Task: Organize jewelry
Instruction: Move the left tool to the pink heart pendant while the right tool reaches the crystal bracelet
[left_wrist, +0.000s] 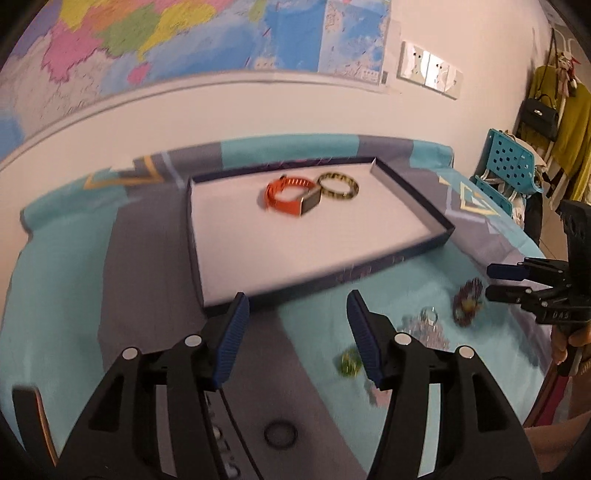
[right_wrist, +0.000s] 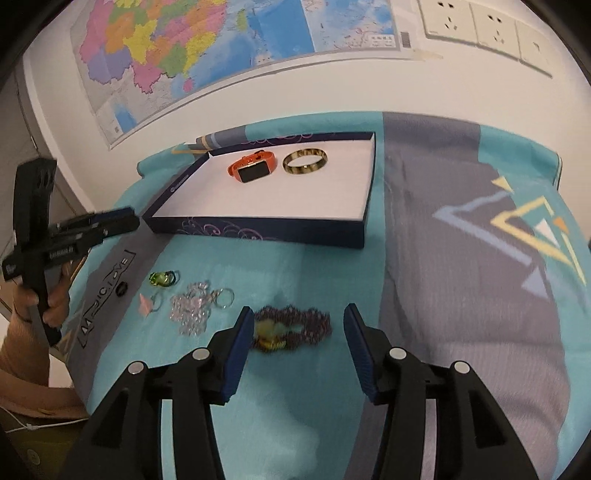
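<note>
A dark blue tray (left_wrist: 413, 195) (right_wrist: 258, 229) with a white floor holds an orange watch (left_wrist: 291, 201) (right_wrist: 253, 168) and a gold bangle (left_wrist: 338, 186) (right_wrist: 305, 161). My left gripper (left_wrist: 298, 295) hovers open and empty before the tray's near wall. My right gripper (right_wrist: 297, 310) is open, with a purple beaded bracelet (right_wrist: 295, 328) (left_wrist: 467, 302) lying on the cloth just ahead between its tips, untouched. To the bracelet's left lie a clear crystal bracelet (right_wrist: 192, 314), a green ring (right_wrist: 162, 278), a pink piece (right_wrist: 146, 304) and a black ring (right_wrist: 120, 289) (left_wrist: 280, 435).
A teal and grey cloth (right_wrist: 461, 258) covers the table, which stands against a wall with a map (right_wrist: 207, 48) and sockets (right_wrist: 476, 26). A blue chair (left_wrist: 509, 162) and hanging coats (left_wrist: 565, 122) stand off the table's right end. A hand (right_wrist: 55, 302) holds the left gripper.
</note>
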